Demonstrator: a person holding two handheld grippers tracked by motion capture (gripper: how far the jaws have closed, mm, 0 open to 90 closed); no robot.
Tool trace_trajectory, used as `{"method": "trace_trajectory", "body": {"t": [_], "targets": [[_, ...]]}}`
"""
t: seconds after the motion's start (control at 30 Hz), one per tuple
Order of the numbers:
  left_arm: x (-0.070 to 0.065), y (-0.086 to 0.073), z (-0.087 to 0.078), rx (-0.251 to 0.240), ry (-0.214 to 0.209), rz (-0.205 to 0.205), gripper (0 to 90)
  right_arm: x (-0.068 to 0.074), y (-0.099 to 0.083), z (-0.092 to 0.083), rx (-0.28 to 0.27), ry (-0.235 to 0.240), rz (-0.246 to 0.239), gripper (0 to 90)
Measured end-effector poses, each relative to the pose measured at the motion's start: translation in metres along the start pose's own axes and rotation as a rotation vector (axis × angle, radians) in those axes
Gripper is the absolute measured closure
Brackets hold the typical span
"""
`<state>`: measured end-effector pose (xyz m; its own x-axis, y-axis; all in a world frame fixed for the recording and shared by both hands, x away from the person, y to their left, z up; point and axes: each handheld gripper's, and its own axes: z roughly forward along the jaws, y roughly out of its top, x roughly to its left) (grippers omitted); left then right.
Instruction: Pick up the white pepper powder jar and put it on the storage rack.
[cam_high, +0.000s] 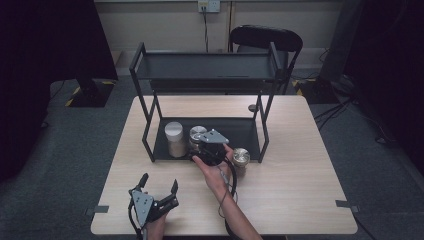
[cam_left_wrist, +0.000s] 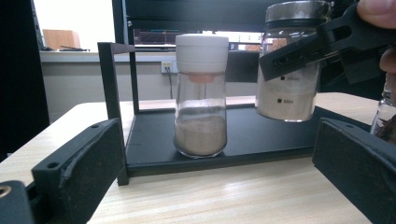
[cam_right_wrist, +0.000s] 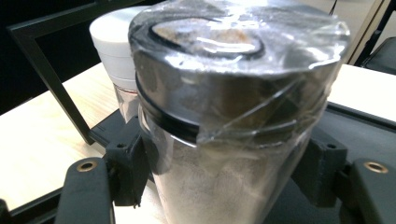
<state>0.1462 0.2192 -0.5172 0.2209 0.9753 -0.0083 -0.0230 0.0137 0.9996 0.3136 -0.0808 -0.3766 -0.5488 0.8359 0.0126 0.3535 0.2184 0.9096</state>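
A glass jar with a silver lid wrapped in clear film, holding pale powder, sits between my right gripper's jaws, which are shut on it. In the left gripper view this jar hangs slightly above the lower shelf of the black rack. From above, the right gripper is at the lower shelf's front, beside a white-lidded jar standing on that shelf. My left gripper is open and holds nothing, low over the table's front left and facing the rack.
A third jar with a silver lid stands on the table just in front of the rack's right front post. The rack's upper shelf is bare. A black chair stands behind the table.
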Motion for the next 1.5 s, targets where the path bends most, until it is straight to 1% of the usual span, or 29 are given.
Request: {"method": "trace_trajectory", "body": {"t": [0.07, 0.13, 0.3, 0.4, 0.5, 0.6, 0.7, 0.8, 1.17, 1.2, 1.3, 1.4, 1.5], "targets": [[0.0, 0.0, 0.0, 0.001, 0.001, 0.002, 1.5, 0.001, 0.0, 0.004, 0.005, -0.015, -0.005, 30.9], [0.0, 0.0, 0.0, 0.0, -0.001, 0.0, 1.5, -0.001, 0.0, 0.006, 0.007, -0.009, 0.012, 30.9], [0.0, 0.0, 0.0, 0.001, -0.005, 0.0, 1.5, 0.0, 0.0, 0.013, 0.014, -0.024, 0.007, 30.9], [0.001, 0.0, 0.0, 0.0, -0.008, 0.002, 1.6, 0.0, 0.0, 0.017, 0.018, -0.029, 0.016, 30.9], [0.001, 0.0, 0.0, 0.001, -0.011, 0.001, 1.6, -0.002, 0.001, 0.022, 0.03, -0.032, 0.027, 30.9], [0.001, 0.0, 0.0, 0.001, -0.011, 0.001, 1.6, -0.002, 0.001, 0.026, 0.039, -0.039, 0.024, 30.9], [0.002, 0.0, 0.0, -0.003, -0.014, -0.001, 1.6, -0.003, 0.002, 0.032, 0.052, -0.048, 0.033, 30.9], [0.002, -0.001, 0.0, -0.004, -0.015, 0.0, 1.6, -0.003, 0.002, 0.036, 0.064, -0.052, 0.025, 30.9], [0.002, -0.001, -0.001, -0.008, -0.017, 0.001, 1.6, -0.005, 0.0, 0.046, 0.079, -0.063, 0.025, 30.9], [0.003, -0.002, -0.001, -0.01, -0.017, 0.0, 1.6, -0.005, -0.001, 0.047, 0.079, -0.063, 0.02, 30.9], [0.002, -0.001, 0.0, -0.008, -0.017, 0.001, 1.6, -0.006, -0.001, 0.052, 0.085, -0.063, 0.03, 30.9], [0.003, -0.002, -0.001, -0.01, -0.018, 0.0, 1.5, -0.007, -0.002, 0.055, 0.087, -0.058, 0.028, 30.9], [0.003, -0.002, -0.001, -0.012, -0.019, -0.001, 1.6, -0.008, 0.0, 0.06, 0.104, -0.055, 0.029, 30.9]]}}
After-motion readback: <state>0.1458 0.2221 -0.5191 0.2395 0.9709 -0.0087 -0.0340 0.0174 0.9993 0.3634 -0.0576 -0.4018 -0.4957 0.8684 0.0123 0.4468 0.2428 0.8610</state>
